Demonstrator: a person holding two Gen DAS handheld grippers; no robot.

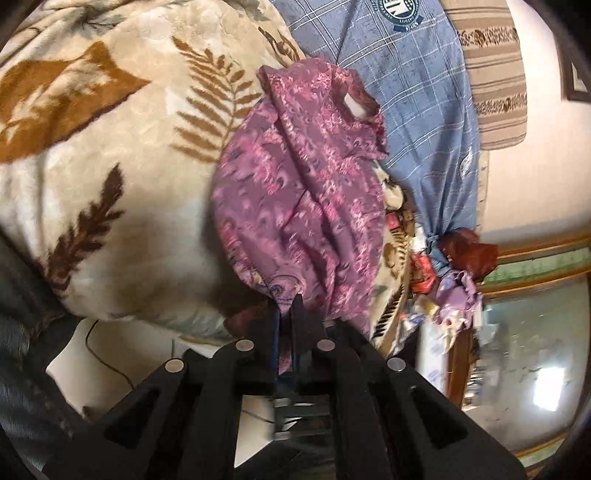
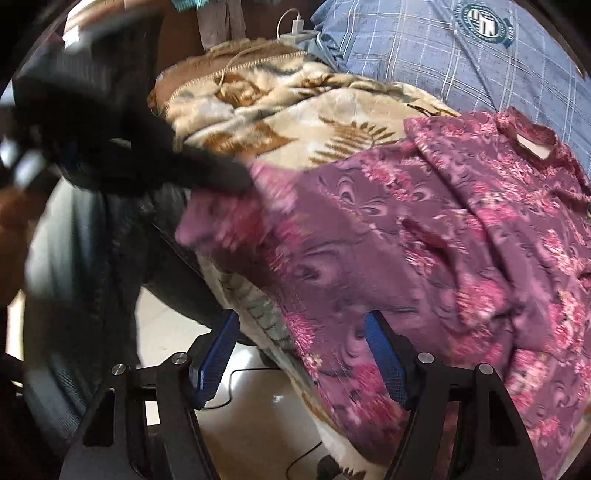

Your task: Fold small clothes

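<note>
A purple garment with a pink floral pattern lies crumpled on a cream blanket with brown leaf prints. My left gripper is shut on the garment's near edge, with cloth pinched between the jaws. In the right wrist view the same garment spreads over the blanket and hangs over the bed edge. My right gripper is open, with its blue pads on either side of the garment's hanging edge. The left gripper shows there blurred, holding the garment's left corner.
A blue checked cloth with a round emblem lies beyond the garment, also in the right wrist view. A striped pillow is behind it. Clutter and a wood-framed mirror stand at right. A white charger and cable lie at the blanket's far edge. The floor is below.
</note>
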